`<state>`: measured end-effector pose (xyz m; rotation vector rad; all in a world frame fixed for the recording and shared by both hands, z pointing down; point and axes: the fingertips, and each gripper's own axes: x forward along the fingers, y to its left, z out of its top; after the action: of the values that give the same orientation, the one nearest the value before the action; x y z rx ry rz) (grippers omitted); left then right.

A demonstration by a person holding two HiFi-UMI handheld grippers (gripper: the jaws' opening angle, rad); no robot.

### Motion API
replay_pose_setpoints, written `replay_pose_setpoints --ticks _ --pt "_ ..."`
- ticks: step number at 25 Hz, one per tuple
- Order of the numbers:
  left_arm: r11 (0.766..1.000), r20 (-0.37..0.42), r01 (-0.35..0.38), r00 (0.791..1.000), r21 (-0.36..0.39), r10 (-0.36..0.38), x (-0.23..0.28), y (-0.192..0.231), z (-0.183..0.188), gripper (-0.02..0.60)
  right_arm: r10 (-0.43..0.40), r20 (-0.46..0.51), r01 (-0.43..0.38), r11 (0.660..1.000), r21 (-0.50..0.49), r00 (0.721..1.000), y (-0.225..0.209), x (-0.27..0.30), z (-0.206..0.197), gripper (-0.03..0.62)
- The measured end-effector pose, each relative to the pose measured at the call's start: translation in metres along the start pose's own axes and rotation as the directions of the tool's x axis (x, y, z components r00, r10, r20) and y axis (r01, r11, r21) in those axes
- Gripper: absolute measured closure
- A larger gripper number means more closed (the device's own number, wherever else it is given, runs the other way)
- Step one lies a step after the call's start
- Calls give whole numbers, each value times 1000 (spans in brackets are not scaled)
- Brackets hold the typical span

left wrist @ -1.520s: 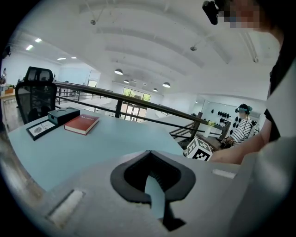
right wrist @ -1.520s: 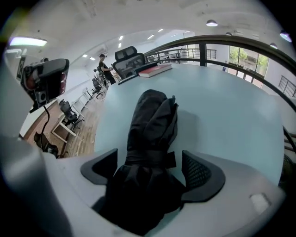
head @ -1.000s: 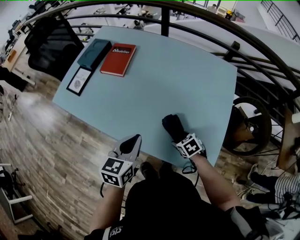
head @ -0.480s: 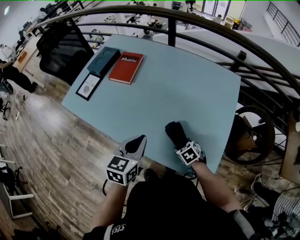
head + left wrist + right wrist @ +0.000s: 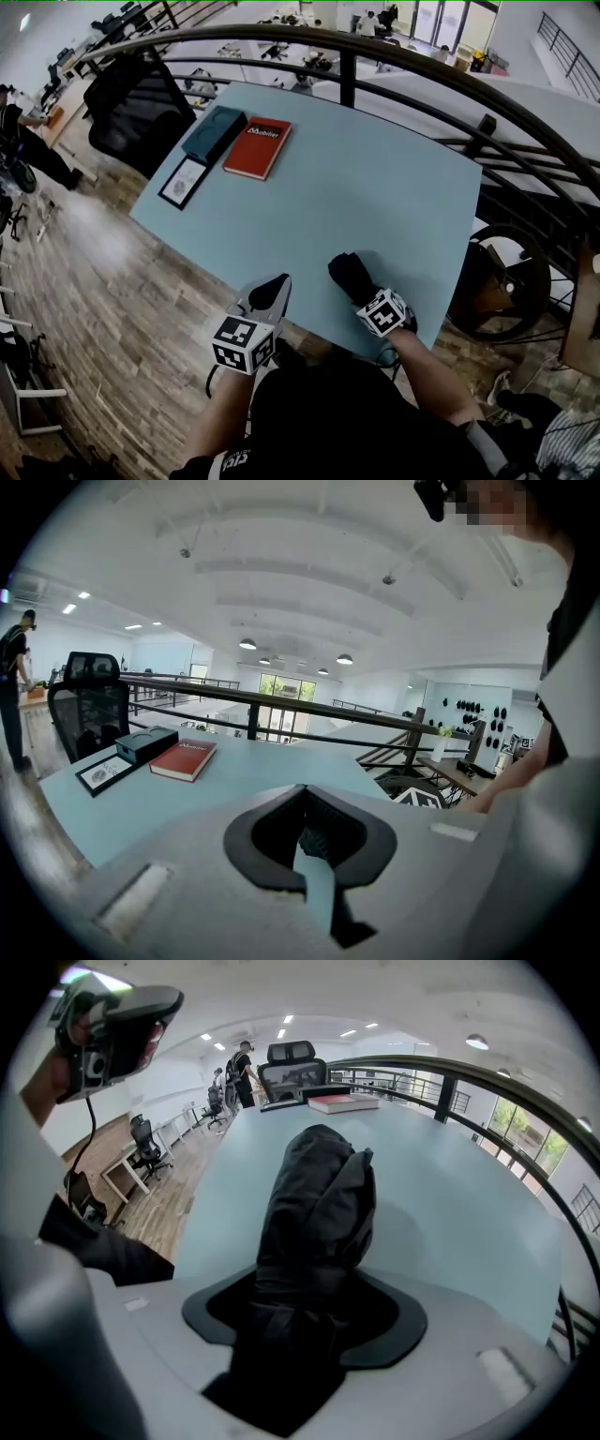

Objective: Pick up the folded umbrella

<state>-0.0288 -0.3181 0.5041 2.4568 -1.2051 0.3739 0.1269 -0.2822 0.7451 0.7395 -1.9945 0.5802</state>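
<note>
The folded black umbrella (image 5: 348, 274) lies near the front edge of the pale blue table (image 5: 375, 187), pointing away from me. My right gripper (image 5: 362, 292) is over its near end, angled steeply down. In the right gripper view the umbrella (image 5: 319, 1204) fills the gap of the right gripper (image 5: 314, 1283), whose jaws are closing and touch the fabric on both sides. My left gripper (image 5: 273, 286) hovers at the table's front edge, left of the umbrella and apart from it. In its own view the left gripper (image 5: 306, 841) holds nothing, and only a thin strip of table shows between its jaws.
At the far left of the table are a red book (image 5: 258, 147), a dark teal box (image 5: 214, 134) and a framed card (image 5: 184, 182). A black curved railing (image 5: 422, 66) runs behind the table. An office chair (image 5: 131, 103) stands at the far left.
My left gripper has risen a little at the table's front edge. The right gripper stays at the umbrella's near end, and the umbrella has not moved.
</note>
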Motion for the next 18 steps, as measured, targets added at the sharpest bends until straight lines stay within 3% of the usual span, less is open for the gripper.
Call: replay_pose_setpoints --ticks 5,9,18 --pt "1000 33 3 999 7 -3 -9 16 12 578 -32 117 25 998 62 993 -10 -28 40 332" --pt "1000 68 -6 998 12 5 -21 37 25 578 -51 248 24 993 114 967 -16 -54 92 332" --pt "999 124 -18 992 50 12 -51 77 54 578 -49 534 -16 993 117 844 -3 -123 203 332"
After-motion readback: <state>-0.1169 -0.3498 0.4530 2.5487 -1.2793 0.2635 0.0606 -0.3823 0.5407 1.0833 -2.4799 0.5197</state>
